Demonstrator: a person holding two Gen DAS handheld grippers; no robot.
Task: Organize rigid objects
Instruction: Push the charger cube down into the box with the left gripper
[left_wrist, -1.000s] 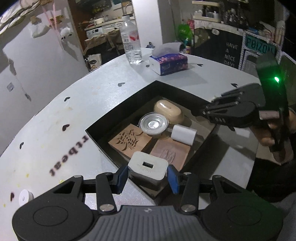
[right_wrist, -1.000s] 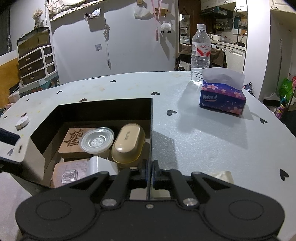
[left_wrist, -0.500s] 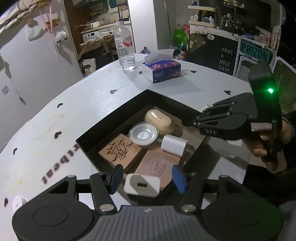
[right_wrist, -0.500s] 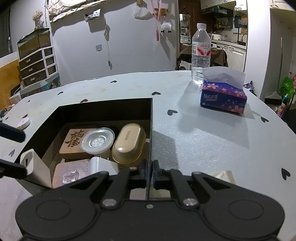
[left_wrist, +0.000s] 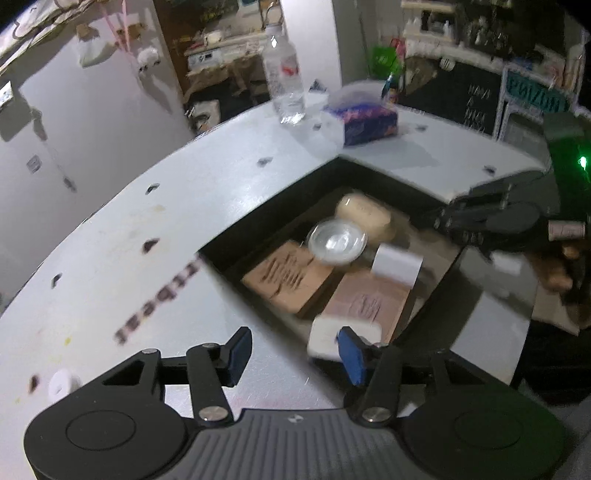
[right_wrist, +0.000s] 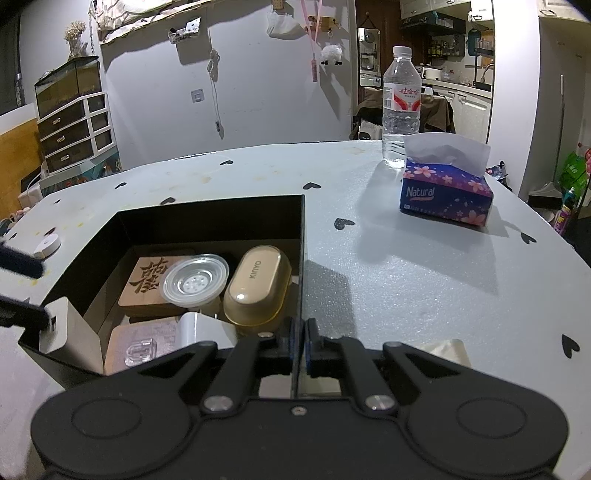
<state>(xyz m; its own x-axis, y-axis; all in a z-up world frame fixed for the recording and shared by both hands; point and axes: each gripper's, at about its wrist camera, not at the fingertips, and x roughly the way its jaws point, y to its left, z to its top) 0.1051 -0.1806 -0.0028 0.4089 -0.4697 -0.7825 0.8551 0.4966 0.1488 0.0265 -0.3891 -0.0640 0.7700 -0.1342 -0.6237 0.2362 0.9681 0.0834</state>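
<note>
Released since a second ago, the white plastic charger cube (left_wrist: 325, 338) leans inside the black cardboard box (right_wrist: 210, 212); the left gripper (left_wrist: 291, 352), empty, is closing, and the right gripper (right_wrist: 300, 341) pinches the box's wall, steadying it.

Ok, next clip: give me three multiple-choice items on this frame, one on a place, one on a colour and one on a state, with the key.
1. Where does the tissue pack stand?
A. on the floor
B. on the table, beside the water bottle
C. on a chair

2. What colour is the KINYO case?
A. beige
B. green
C. red

3. How is the right claw?
A. wide open over bare table
B. shut on the wall of the black box
C. shut on a pen

Key:
1 B, the pack sits on the tabletop next to the bottle.
2 A, its lid and body are pale beige.
3 B, the thin black wall runs between its pads.
</note>
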